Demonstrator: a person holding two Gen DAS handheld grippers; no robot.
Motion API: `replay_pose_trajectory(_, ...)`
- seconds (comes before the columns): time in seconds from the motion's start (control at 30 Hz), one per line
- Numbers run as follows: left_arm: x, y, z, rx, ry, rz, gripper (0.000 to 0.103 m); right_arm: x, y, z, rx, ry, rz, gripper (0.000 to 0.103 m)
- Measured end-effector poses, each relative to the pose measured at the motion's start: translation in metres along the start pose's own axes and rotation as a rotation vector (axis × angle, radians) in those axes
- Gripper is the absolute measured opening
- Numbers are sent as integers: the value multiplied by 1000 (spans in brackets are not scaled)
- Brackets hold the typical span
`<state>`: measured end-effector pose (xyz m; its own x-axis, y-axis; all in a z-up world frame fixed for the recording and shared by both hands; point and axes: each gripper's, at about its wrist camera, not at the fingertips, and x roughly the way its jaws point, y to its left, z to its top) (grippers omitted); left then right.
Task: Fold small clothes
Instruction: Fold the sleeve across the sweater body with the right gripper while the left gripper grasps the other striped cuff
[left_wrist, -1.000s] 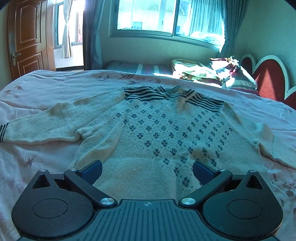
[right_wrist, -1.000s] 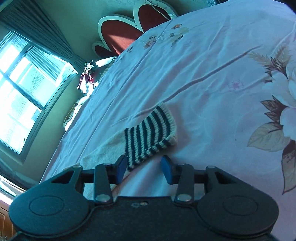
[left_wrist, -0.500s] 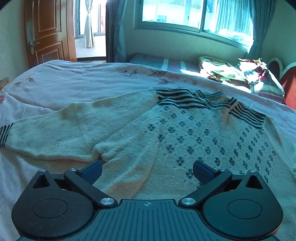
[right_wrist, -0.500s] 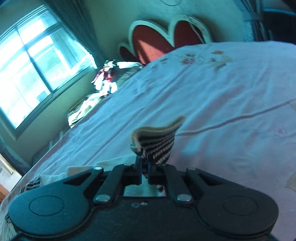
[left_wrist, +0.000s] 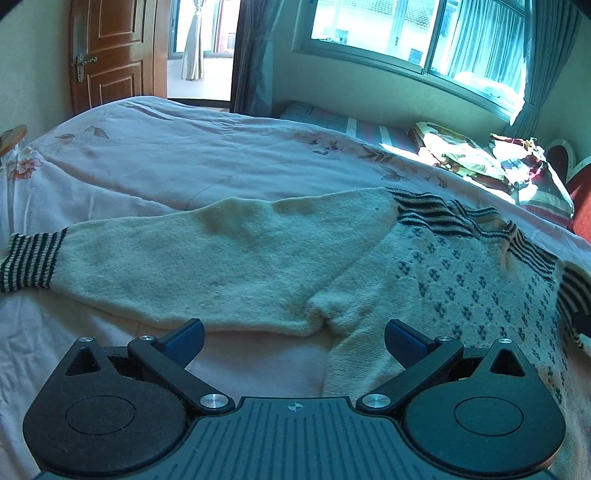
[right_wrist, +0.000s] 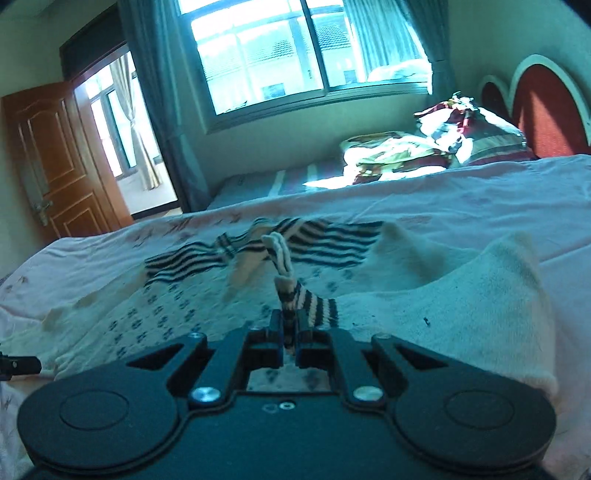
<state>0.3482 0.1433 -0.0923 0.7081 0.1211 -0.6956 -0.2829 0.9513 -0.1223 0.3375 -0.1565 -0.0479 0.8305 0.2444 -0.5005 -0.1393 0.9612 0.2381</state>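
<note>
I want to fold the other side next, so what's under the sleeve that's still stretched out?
The sleeve lies flat on the floral bedspread. Whatever lies beneath the sleeve itself is hidden.

Left gripper (left_wrist: 293, 338) jaws wide apart, empty; right gripper (right_wrist: 290, 328) clamped on cuff (right_wrist: 295, 299).

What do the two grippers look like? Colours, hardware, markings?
Both match: the left gripper and right gripper have black bodies with two round discs, angled black linkage arms on silver screws, and blue pads on the fingers. The left's centre plate is ribbed with a small crosshair mark. No cables or sleeves visible.
</note>
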Motion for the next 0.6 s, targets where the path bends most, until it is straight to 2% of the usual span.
replay_pose_trajectory(0.1, -3, 13, 1, 0, 0, -11, 103, 17, 33, -11, -49, 47, 40, 8)
replay_pose_trajectory(0.13, -5, 16, 1, -1, -2, -21, 103, 22, 38, -14, -58, 63, 49, 16)
replay_pose_trajectory(0.2, -6, 17, 4, -6, -3, -58, 102, 31, 48, -22, -67, 104, 51, 21)
replay_pose_trajectory(0.27, -8, 11, 7, -18, -11, -129, 101, 20, 53, -25, -87, 75, 42, 31)
replay_pose_trajectory(0.3, -6, 3, 10, -16, -9, -166, 83, 10, 51, -26, -83, 60, 52, 39)
replay_pose_trajectory(0.37, 2, -18, 13, -19, 23, -249, 68, -7, 43, -26, -60, 29, 42, 44)
replay_pose_trajectory(0.47, 21, -55, 12, -70, 80, -425, 68, -34, 19, -28, 23, 9, 18, 44)
replay_pose_trajectory(0.53, 42, -82, 10, -103, 161, -535, 68, -50, 0, -30, 101, 3, -4, 44)
replay_pose_trajectory(0.6, 59, -109, 6, -85, 208, -541, 68, -65, -18, -31, 174, -4, -24, 45)
